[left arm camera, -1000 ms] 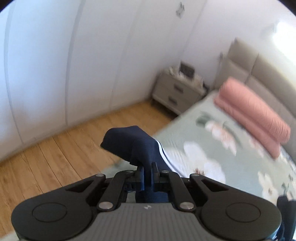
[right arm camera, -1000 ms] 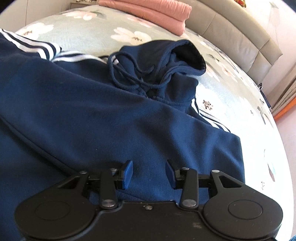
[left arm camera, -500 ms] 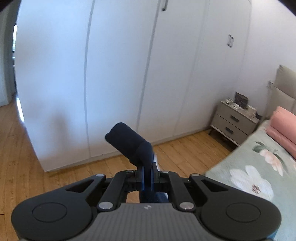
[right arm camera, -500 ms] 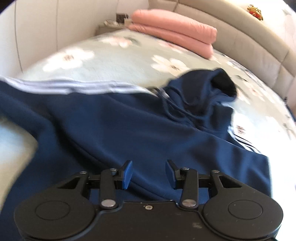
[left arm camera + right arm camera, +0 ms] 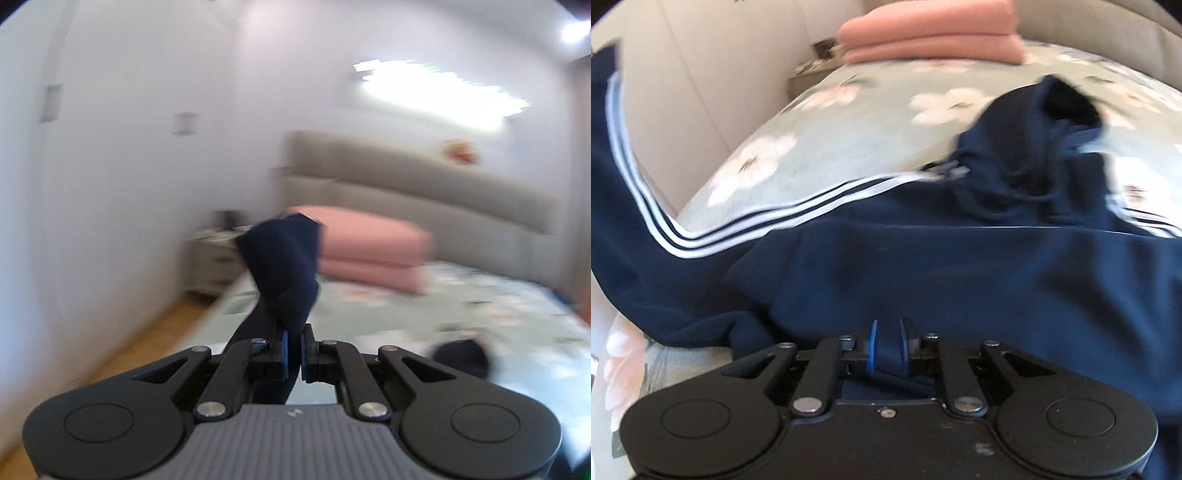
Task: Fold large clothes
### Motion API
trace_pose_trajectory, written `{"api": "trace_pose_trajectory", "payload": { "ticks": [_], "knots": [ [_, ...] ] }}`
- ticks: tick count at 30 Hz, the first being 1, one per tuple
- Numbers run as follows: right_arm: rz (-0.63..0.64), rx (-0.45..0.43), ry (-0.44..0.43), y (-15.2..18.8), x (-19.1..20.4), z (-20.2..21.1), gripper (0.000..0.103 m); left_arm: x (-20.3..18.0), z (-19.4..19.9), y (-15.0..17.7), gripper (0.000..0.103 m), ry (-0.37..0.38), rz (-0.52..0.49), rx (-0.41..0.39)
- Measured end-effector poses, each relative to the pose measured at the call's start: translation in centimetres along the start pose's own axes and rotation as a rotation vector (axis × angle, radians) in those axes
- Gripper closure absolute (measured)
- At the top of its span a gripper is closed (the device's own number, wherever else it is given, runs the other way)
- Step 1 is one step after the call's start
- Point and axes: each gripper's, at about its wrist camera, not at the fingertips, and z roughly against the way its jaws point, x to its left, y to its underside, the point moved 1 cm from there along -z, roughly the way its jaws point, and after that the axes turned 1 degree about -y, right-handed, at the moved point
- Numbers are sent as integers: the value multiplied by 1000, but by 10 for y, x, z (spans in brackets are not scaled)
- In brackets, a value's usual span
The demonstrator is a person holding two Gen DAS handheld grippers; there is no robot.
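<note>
Navy-blue fleece hoodie (image 5: 960, 266) with white triple stripes along the sleeves: spread across a pale-green floral bedspread (image 5: 827, 125), body lying crosswise, hood (image 5: 1045, 122) bunched toward the folded pink quilts (image 5: 931, 33) by the headboard. One sleeve (image 5: 284, 266) rises off the bed, its cuff pinched fast in the left gripper (image 5: 293, 347). Right gripper (image 5: 886, 347): jaws closing, a fold of hem fabric between them.

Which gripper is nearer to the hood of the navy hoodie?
Probably the right. The right gripper, closing on the hoodie's body, faces the hood just beyond. The left gripper holds a sleeve end up, off to the side.
</note>
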Motion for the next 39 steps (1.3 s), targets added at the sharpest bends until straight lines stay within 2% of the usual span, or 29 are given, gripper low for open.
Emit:
{"api": "trace_pose_trajectory", "payload": {
  "ticks": [3,6,7,9,10,12,13,15,16,18,20,22,24,25,27,29,30,31,32,33,35,39],
  "knots": [
    [-43,-31,77,3,-42,37,88,-76,11,3,96,205,2,-20],
    [-96,-55,165,9,-80,69,87,-149,8,24,96,383,15,11],
    [-117,-65,194,12,-95,79,86,-172,2,38,91,433,13,35],
    [-145,-76,246,17,-120,88,85,-213,-15,74,73,496,-43,110],
    [-154,-77,263,21,-127,91,84,-226,-28,98,56,498,-78,189],
    [-169,-60,286,29,-143,89,84,-239,-51,146,58,492,-97,365],
    [-175,-51,288,33,-147,88,84,-233,-57,163,59,484,-91,435],
    [-183,-33,268,39,-154,80,78,-215,-67,185,59,453,-52,531],
    [-187,-24,248,42,-157,75,69,-191,-77,186,59,434,-39,548],
    [-211,-21,201,41,-160,66,52,-173,-76,191,56,402,-46,570],
    [-258,-37,136,36,-165,59,28,-154,-77,197,56,366,-65,596],
    [-329,-62,96,32,-176,57,26,-139,-86,188,56,335,-60,616],
    [-397,-79,79,27,-190,53,26,-130,-77,174,56,311,-37,616],
    [-421,-81,77,24,-198,48,26,-121,-60,164,56,296,-29,606],
    [-437,-48,56,20,-208,33,26,-111,-52,157,55,268,-17,589],
    [-451,8,-12,21,-213,21,26,-104,-45,154,53,252,6,583],
    [-458,29,-57,23,-212,17,28,-102,-43,154,53,249,15,583],
    [-461,44,-91,25,-209,15,48,-101,-41,155,53,249,21,582],
    [-445,45,-96,26,-203,16,82,-100,-41,155,53,250,23,582],
    [-409,36,-69,25,-195,20,87,-99,-41,155,53,251,17,582],
    [-319,-15,-12,19,-178,36,90,-100,-44,156,54,243,-1,572],
    [-179,-162,121,-5,-162,86,91,-96,-48,146,56,233,3,539]
  ]
}}
